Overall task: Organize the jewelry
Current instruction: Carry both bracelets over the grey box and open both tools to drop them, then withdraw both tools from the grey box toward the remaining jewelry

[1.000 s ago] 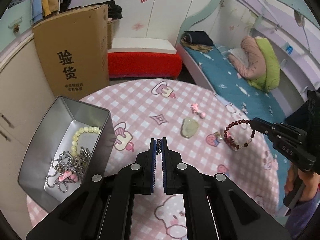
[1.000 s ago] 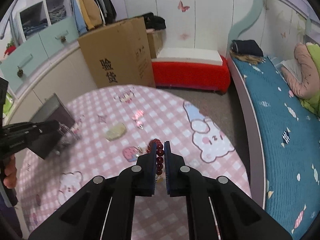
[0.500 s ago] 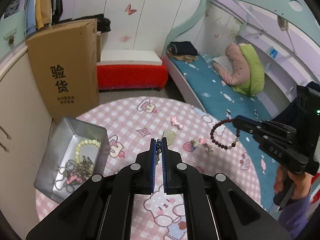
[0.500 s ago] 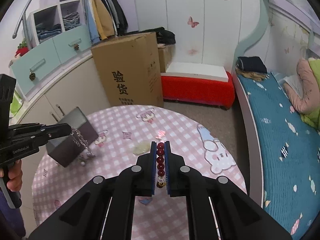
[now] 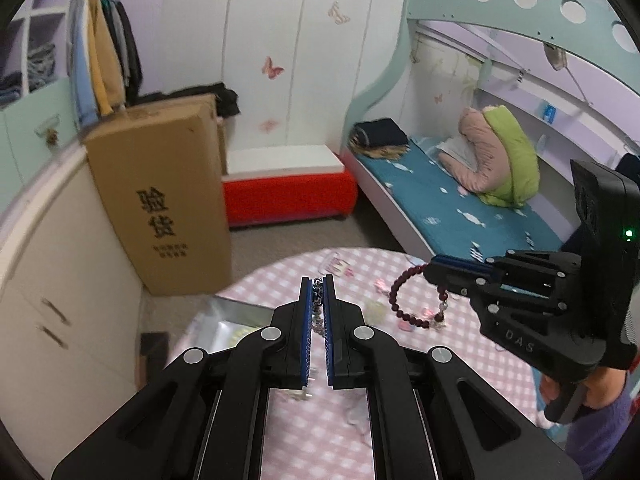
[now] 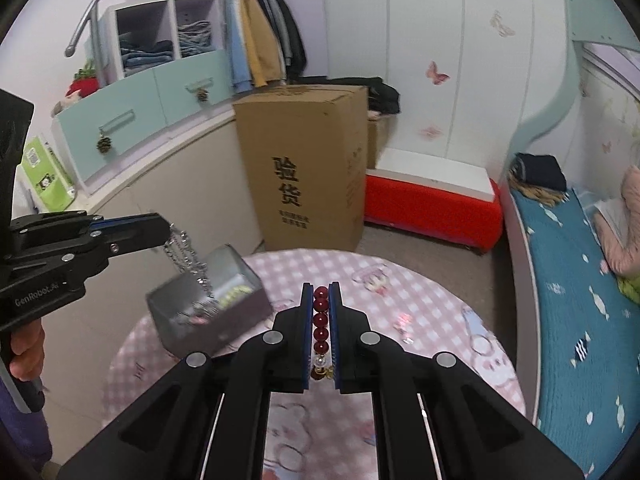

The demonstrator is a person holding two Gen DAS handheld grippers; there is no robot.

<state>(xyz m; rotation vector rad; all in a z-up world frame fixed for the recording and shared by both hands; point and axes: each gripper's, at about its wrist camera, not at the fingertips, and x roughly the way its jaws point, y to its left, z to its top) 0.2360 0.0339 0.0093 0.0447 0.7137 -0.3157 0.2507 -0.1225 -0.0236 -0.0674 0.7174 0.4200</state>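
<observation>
My left gripper (image 5: 318, 280) is shut on a silver chain (image 5: 318, 300); in the right wrist view the same chain (image 6: 186, 256) dangles from the left gripper (image 6: 166, 226) above the metal tin (image 6: 208, 312). My right gripper (image 6: 321, 286) is shut on a dark red bead bracelet (image 6: 321, 320), whose loop (image 5: 404, 300) hangs from the right gripper (image 5: 430, 266) in the left wrist view. The open tin (image 5: 224, 324) on the round pink checked table (image 5: 440, 360) holds a pale bead strand and more chain. Small pink trinkets (image 6: 404, 322) lie on the cloth.
A tall cardboard box (image 6: 308, 168) stands behind the table beside a red bench (image 6: 432, 200). A bed with a teal cover (image 5: 440, 200) runs along the right. Cabinets and hanging clothes (image 6: 256, 36) fill the left wall. A person's hand (image 6: 26, 344) grips the left handle.
Both grippers have risen well above the table, each carrying its piece. The chain has been drawn up out of the tin, and the bracelet has been lifted off the cloth.
</observation>
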